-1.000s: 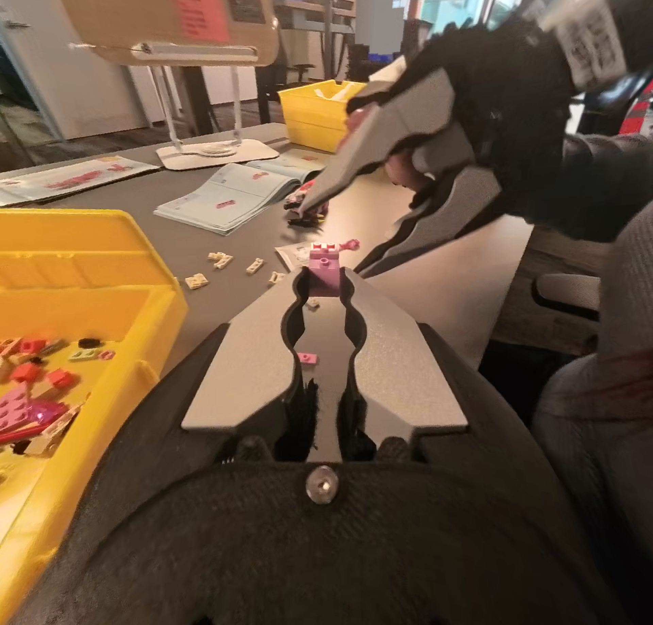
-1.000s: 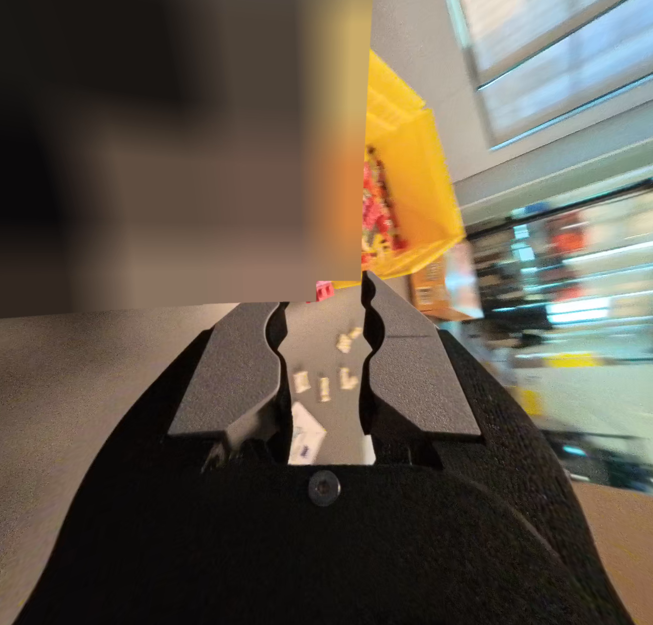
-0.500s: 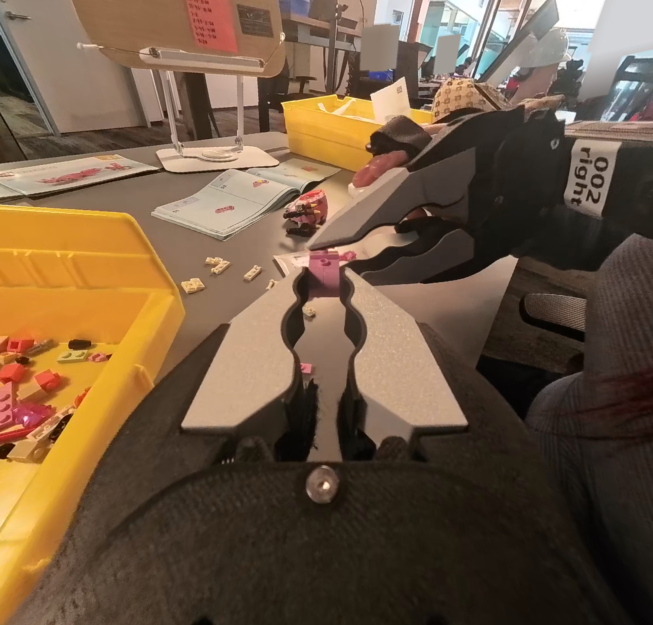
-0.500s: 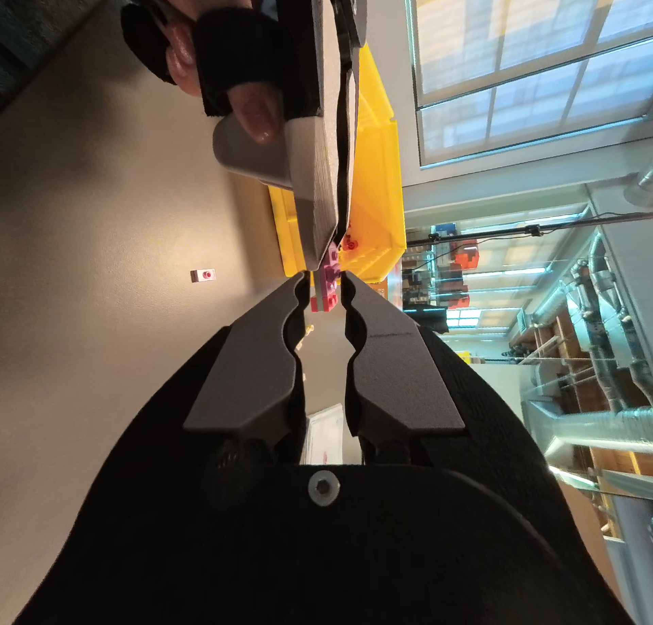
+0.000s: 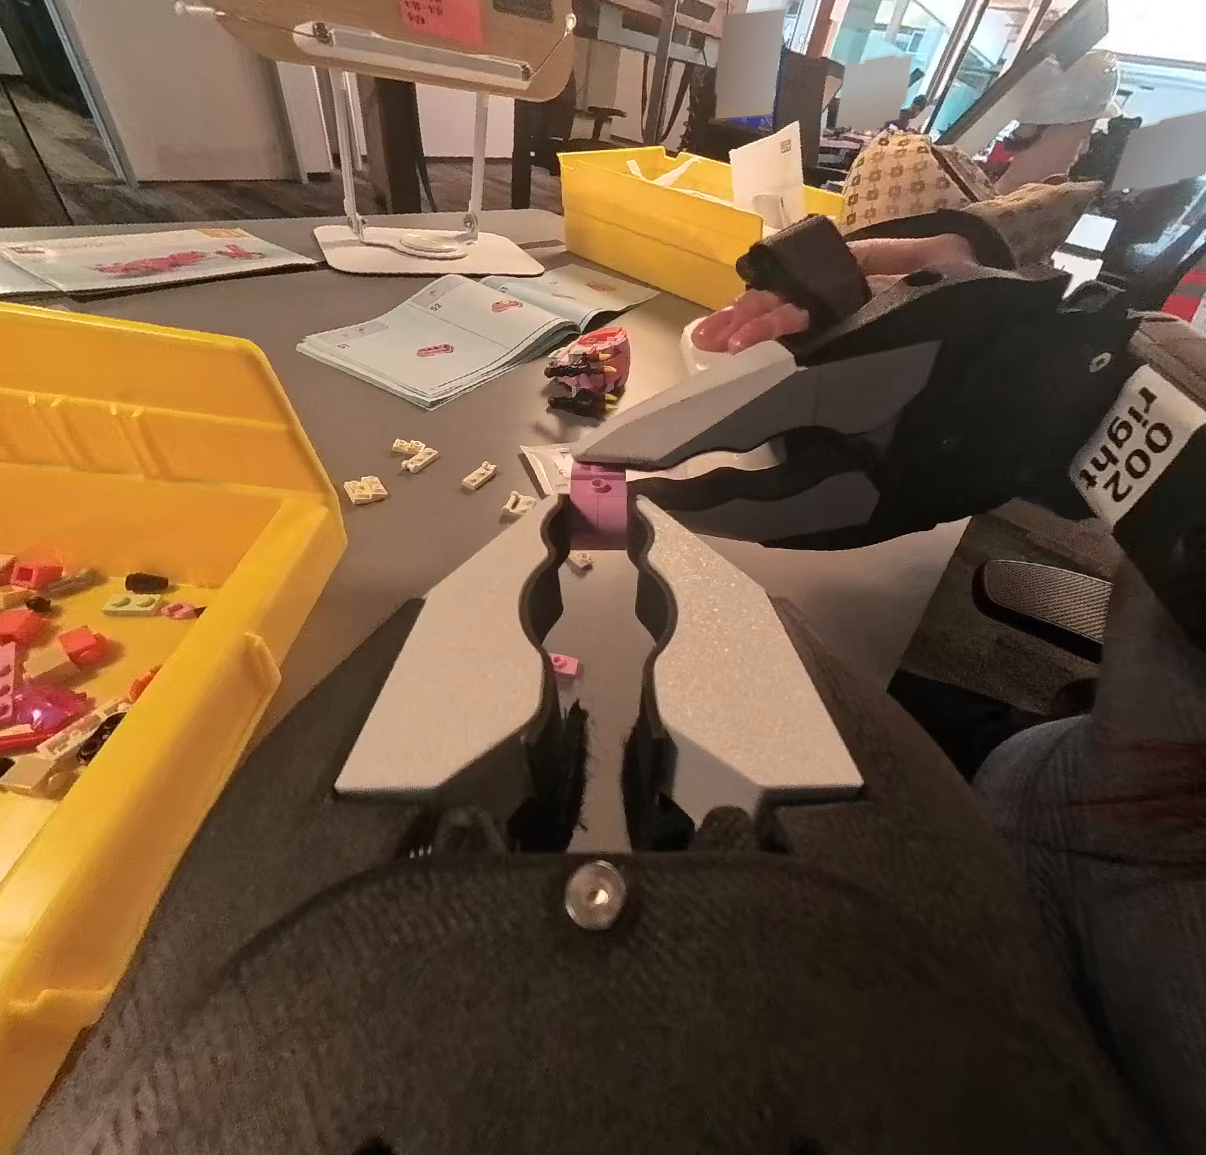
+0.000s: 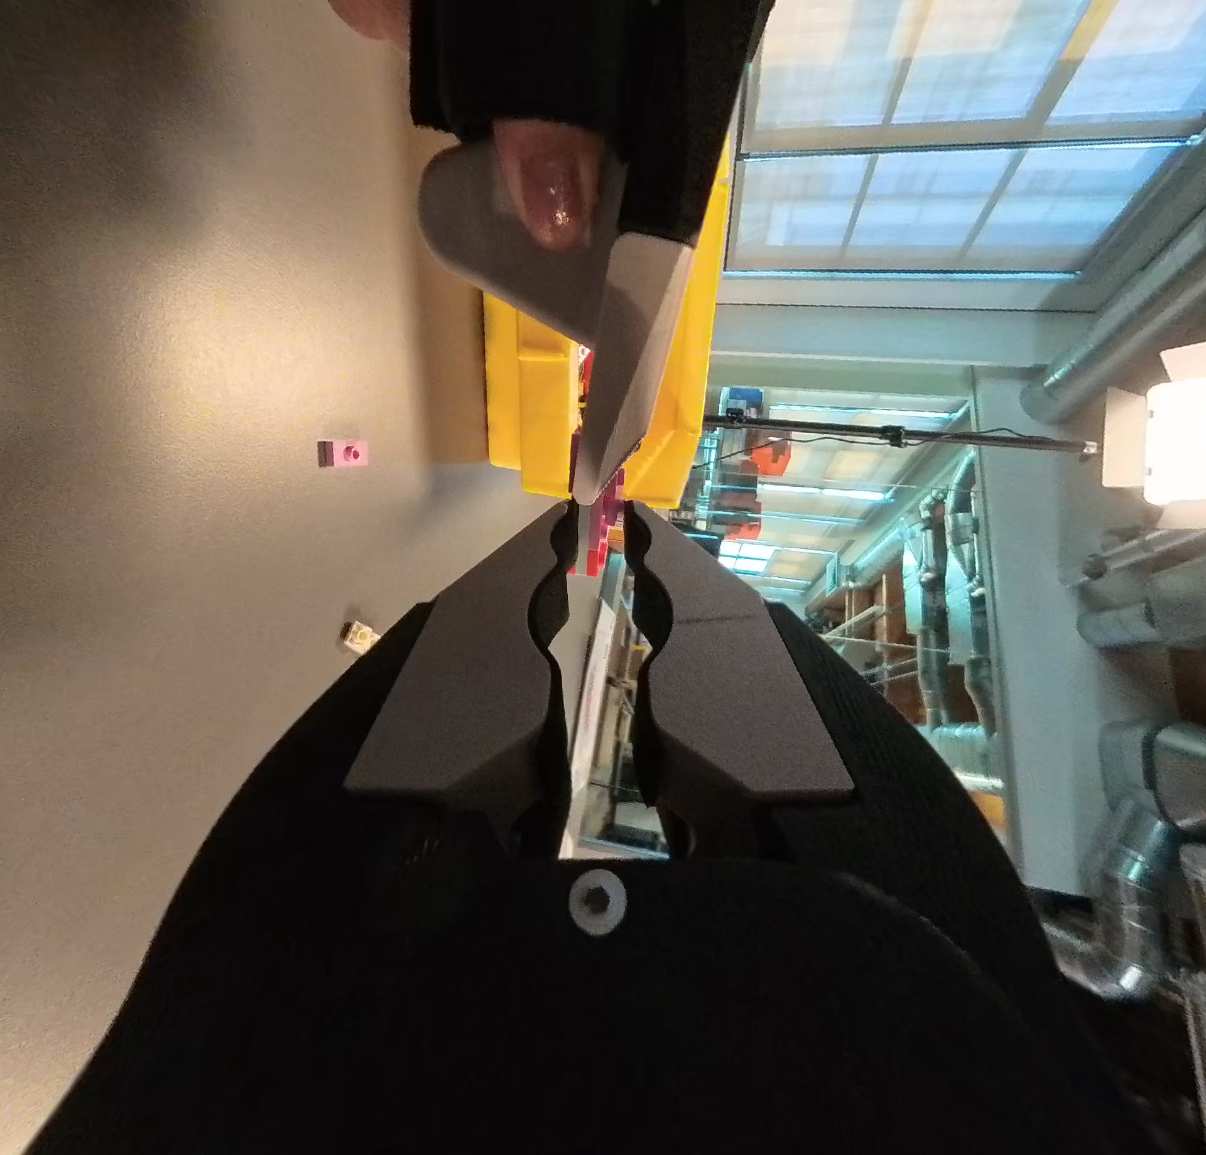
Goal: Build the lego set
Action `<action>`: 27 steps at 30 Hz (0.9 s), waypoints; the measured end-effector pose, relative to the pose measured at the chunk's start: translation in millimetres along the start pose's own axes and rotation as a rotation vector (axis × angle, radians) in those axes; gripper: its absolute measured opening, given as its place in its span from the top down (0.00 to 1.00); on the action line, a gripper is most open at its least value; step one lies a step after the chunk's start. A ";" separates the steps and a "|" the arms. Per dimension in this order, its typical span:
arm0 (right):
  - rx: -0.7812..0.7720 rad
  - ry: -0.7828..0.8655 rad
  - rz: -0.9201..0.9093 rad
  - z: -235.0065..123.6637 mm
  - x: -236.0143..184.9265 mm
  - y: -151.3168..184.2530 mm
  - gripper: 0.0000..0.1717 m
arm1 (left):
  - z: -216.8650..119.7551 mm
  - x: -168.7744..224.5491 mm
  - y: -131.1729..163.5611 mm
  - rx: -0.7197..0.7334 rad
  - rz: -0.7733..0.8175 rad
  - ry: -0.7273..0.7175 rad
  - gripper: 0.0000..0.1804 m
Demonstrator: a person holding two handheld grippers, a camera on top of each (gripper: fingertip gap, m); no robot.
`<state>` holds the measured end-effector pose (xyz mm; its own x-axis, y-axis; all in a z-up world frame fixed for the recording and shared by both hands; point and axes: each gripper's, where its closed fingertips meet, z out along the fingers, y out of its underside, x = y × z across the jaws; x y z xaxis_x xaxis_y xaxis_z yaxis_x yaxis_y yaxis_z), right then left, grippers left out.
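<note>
Left claw (image 5: 599, 515) is clamped on a purple brick stack (image 5: 597, 510), up off the grey surface (image 5: 417, 536). Right claw (image 5: 603, 471) comes in from the right, pinching that same stack top and bottom. Yellow bin (image 5: 163, 536) sits left.

Place: open-plan office or lab workspace.
Evidence: partitioned desks (image 5: 750, 47), large windows (image 6: 946, 112), exposed ducts (image 6: 1109, 367), yellow parts bins (image 5: 652, 223).

You get bright, even indoor light here, with daylight from the windows (image 6: 979, 112) blowing out to white at the far right of the left wrist view. A soft glare patch lies on the bench (image 6: 196, 354) in the right wrist view. Both wide-angle views bend hard at the edges. The near tongs housing (image 5: 587, 1026) looks soft; mid-distance stays sharp.
</note>
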<state>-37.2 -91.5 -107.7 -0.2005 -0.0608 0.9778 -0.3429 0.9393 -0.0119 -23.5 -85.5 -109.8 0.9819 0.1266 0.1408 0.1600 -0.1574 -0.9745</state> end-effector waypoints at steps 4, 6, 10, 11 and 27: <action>-0.028 -0.005 -0.065 2.2 -2.4 2.4 0.93 | 1.8 -2.3 2.6 -0.020 -0.010 -0.018 0.91; -0.037 -0.021 -0.078 2.8 -4.0 3.8 0.94 | 3.0 -3.1 4.3 -0.030 -0.016 -0.028 0.91; -0.025 -0.044 -0.085 2.3 -4.9 4.9 0.94 | 4.4 -2.8 5.9 -0.032 -0.037 -0.029 0.91; -0.020 -0.041 -0.099 2.4 -4.8 4.9 0.94 | 4.6 -2.8 6.2 -0.035 -0.035 -0.033 0.91; -0.017 -0.047 -0.172 3.5 -13.1 9.4 0.94 | 10.5 -4.2 13.3 -0.102 -0.083 -0.057 0.91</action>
<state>-41.0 -83.1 -121.3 -0.1832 -0.2361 0.9543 -0.3602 0.9194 0.1583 -26.6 -77.9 -125.3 0.9580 0.1984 0.2069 0.2526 -0.2428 -0.9366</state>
